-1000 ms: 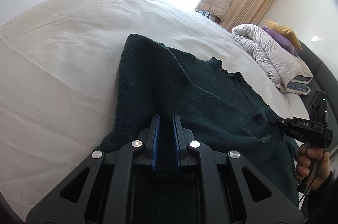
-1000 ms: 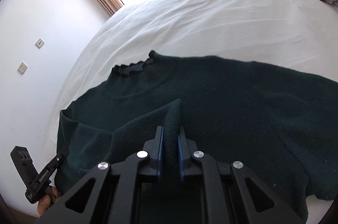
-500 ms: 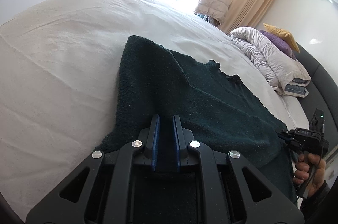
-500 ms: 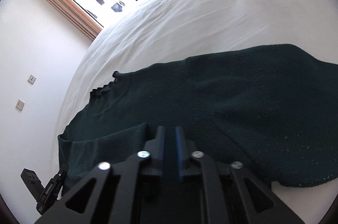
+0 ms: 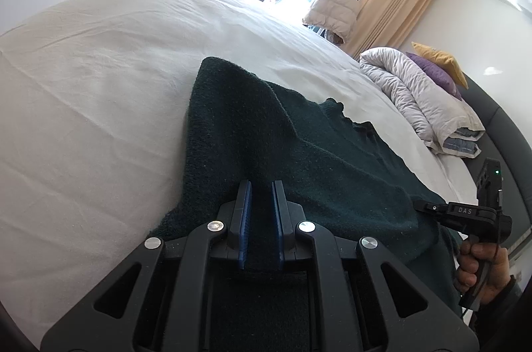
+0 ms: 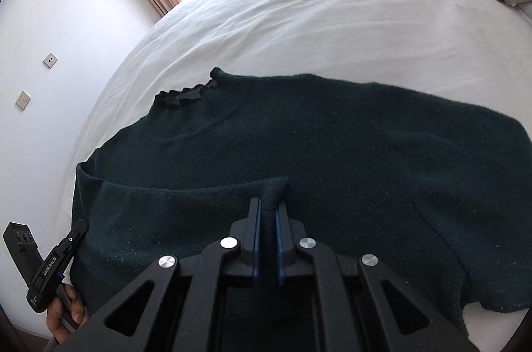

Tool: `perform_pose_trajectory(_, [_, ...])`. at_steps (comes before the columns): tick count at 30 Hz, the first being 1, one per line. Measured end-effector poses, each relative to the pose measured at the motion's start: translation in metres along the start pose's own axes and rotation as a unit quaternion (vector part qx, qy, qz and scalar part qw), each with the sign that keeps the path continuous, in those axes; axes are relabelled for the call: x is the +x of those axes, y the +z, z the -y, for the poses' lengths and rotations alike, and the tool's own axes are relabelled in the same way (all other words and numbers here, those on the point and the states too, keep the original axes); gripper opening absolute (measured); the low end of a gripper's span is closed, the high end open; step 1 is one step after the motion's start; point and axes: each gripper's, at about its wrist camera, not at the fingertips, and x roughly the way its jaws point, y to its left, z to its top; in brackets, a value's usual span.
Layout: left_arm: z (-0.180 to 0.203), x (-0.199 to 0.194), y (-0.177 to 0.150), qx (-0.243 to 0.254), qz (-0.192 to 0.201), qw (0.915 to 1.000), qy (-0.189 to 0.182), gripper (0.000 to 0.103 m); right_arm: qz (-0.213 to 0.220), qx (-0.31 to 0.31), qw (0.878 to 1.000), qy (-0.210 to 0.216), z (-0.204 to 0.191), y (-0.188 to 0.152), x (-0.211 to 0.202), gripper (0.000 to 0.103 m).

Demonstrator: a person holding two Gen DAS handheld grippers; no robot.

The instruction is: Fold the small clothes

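Observation:
A dark green knitted sweater [image 5: 299, 146] lies spread on the white bed, its frilled collar [image 6: 186, 94] toward the far side. My left gripper [image 5: 261, 185] is shut on a fold of the sweater at its near edge. In the right wrist view, my right gripper [image 6: 267, 202] is closing, and a raised ridge of the sweater [image 6: 332, 136] stands pinched between its blue pads. Each gripper also shows in the other's view, held by a hand: the right gripper [image 5: 465, 212] at the right edge, the left gripper [image 6: 60, 255] at the lower left.
The white bed sheet [image 5: 99, 86] stretches wide around the sweater. A rolled grey duvet [image 5: 415, 89] with purple and yellow pillows lies at the head of the bed. A puffy jacket [image 5: 335, 13] hangs by the bright window. Wall sockets [image 6: 50, 59] sit on the left wall.
My right gripper let go of its fold, swung aside, then came back and closed on a ridge of the sweater. My left gripper kept still with its hold.

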Motion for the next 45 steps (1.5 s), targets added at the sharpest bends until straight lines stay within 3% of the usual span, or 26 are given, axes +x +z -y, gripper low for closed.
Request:
perform_pose_trajectory(5, [0.001,-0.001,0.0,-0.001,0.004,1.0,-0.003,0.012,0.04,0.009,0.999,-0.01,0.008,0.003,-0.02,0.006])
perform_pose_trajectory(9, [0.001,-0.001,0.001,-0.003,0.007,1.0,-0.003,0.012,0.022,0.014,0.999,-0.039,0.021,-0.013,-0.009,0.006])
perform_pose_trajectory(12, [0.002,-0.001,0.001,-0.002,0.009,1.0,-0.001,0.012,0.037,0.035,0.998,-0.039,0.034,-0.019,-0.007,0.005])
perform_pose_trajectory(16, [-0.002,-0.01,0.001,-0.01,0.033,0.9994,-0.001,0.012,0.043,0.05,0.995,-0.079,0.043,-0.014,-0.01,0.0])
perform_pose_trajectory(18, [-0.005,-0.013,0.001,-0.018,0.041,0.999,0.002,0.012,0.03,0.044,0.996,-0.078,0.048,-0.014,-0.008,0.0])
perform_pose_trajectory(20, [-0.004,-0.018,0.001,-0.016,0.052,0.9985,0.003,0.012,0.042,0.025,0.991,-0.122,0.038,-0.015,-0.02,0.0])
perform_pose_trajectory(21, [-0.003,-0.019,0.001,-0.014,0.055,0.9983,0.007,0.012,0.058,0.02,0.991,-0.122,0.031,-0.015,-0.028,0.004])
perform_pose_trajectory(25, [0.003,-0.027,0.0,0.003,0.075,0.9969,0.02,0.012,0.083,-0.026,0.996,-0.019,-0.022,-0.012,-0.046,0.004])
perform_pose_trajectory(28, [0.005,-0.028,0.001,0.013,0.077,0.9966,0.027,0.012,0.057,-0.068,0.994,0.061,-0.072,-0.011,-0.031,0.004])
perform_pose_trajectory(30, [0.003,-0.026,0.001,0.013,0.071,0.9968,0.033,0.012,0.037,-0.079,0.992,0.091,-0.095,-0.015,-0.011,0.008])
perform_pose_trajectory(33, [-0.001,-0.031,0.001,0.007,0.076,0.9966,0.033,0.012,-0.012,-0.076,0.993,0.086,-0.107,-0.028,0.029,0.041])
perform_pose_trajectory(35, [-0.005,-0.038,0.001,-0.001,0.095,0.9945,0.045,0.012,-0.005,-0.059,0.994,0.089,-0.095,-0.032,0.038,0.032])
perform_pose_trajectory(37, [-0.015,-0.048,0.001,-0.027,0.114,0.9917,0.052,0.012,-0.002,-0.026,0.995,0.091,-0.077,-0.031,0.035,0.012])
perform_pose_trajectory(39, [-0.034,-0.05,0.001,-0.07,0.115,0.9896,0.052,0.016,0.005,0.009,0.998,0.061,-0.05,-0.026,0.029,0.0])
perform_pose_trajectory(42, [-0.05,-0.051,0.002,-0.111,0.118,0.9855,0.051,0.027,0.012,0.045,0.997,0.068,-0.024,-0.026,0.019,0.0])
perform_pose_trajectory(44, [-0.041,-0.053,0.002,-0.086,0.128,0.9864,0.057,0.04,0.016,0.041,0.997,0.06,-0.027,-0.028,0.009,0.002])
perform_pose_trajectory(45, [-0.032,-0.056,0.001,-0.063,0.136,0.9867,0.062,0.045,0.022,0.032,0.997,0.065,-0.034,-0.03,0.003,0.015])
